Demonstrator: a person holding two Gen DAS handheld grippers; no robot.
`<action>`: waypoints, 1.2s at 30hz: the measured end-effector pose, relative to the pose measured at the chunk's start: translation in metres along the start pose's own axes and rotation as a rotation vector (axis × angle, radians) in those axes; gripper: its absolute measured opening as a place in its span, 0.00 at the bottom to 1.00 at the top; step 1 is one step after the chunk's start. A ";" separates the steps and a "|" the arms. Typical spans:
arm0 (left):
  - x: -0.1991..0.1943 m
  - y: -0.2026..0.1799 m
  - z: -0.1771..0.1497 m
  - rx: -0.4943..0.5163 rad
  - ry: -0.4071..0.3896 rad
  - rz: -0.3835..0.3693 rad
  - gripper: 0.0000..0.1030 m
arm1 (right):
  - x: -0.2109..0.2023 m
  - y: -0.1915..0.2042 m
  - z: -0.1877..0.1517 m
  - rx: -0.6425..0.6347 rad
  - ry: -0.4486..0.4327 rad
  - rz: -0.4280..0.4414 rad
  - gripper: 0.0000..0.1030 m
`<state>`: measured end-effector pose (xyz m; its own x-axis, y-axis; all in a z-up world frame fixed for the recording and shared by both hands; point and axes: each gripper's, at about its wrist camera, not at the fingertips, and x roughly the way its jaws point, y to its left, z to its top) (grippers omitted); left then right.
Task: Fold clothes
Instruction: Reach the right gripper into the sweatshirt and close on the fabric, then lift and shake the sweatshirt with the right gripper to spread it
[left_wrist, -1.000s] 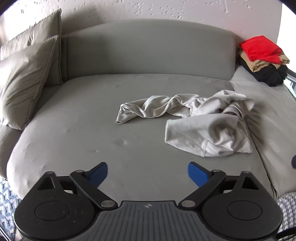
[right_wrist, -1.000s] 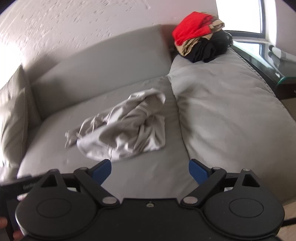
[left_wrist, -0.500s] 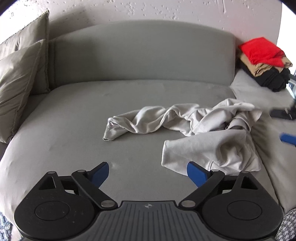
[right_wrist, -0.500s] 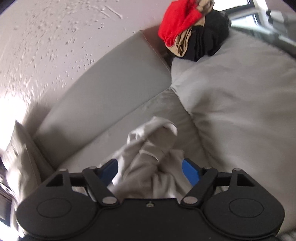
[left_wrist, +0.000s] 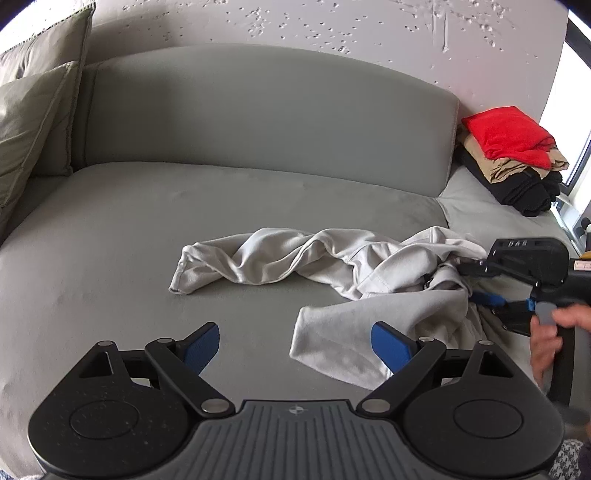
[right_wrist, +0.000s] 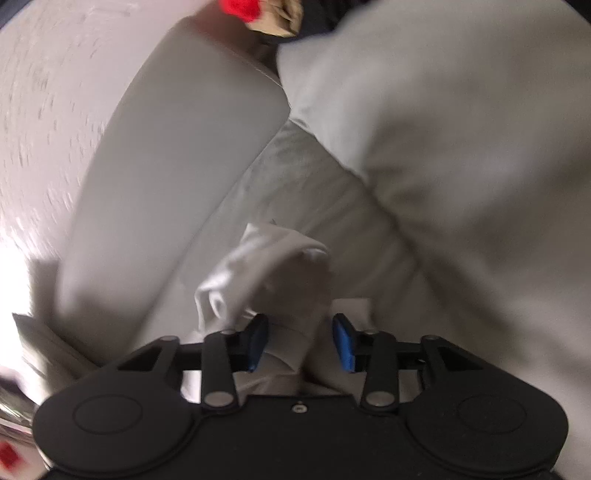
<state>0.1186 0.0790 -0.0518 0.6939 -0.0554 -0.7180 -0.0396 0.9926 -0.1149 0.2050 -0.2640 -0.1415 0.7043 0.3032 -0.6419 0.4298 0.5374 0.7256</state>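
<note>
Here, left claw (left_wrist: 295, 347) spread above bare sofa seat (left_wrist: 110, 240), right claw (right_wrist: 300, 341) half-spread around crumpled garment's (left_wrist: 332, 266) right edge

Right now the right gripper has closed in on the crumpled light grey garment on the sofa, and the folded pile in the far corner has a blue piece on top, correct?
Not quite: the top piece of the folded pile is red, not blue, as the left wrist view shows. The rest holds: the right gripper is at the crumpled light grey garment on the sofa.
</note>
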 end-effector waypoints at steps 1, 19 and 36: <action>-0.001 0.001 -0.002 -0.002 0.005 0.000 0.87 | 0.002 -0.004 0.001 0.051 0.012 0.042 0.32; -0.081 -0.006 -0.053 0.193 -0.111 -0.190 0.89 | -0.264 -0.039 -0.020 0.093 -0.349 0.220 0.07; -0.080 -0.052 -0.072 0.259 -0.030 -0.262 0.69 | -0.207 -0.023 -0.086 -0.319 0.015 -0.016 0.38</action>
<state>0.0136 0.0244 -0.0376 0.6774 -0.3121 -0.6661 0.3232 0.9397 -0.1116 0.0006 -0.2714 -0.0464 0.6891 0.3031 -0.6582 0.2403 0.7614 0.6022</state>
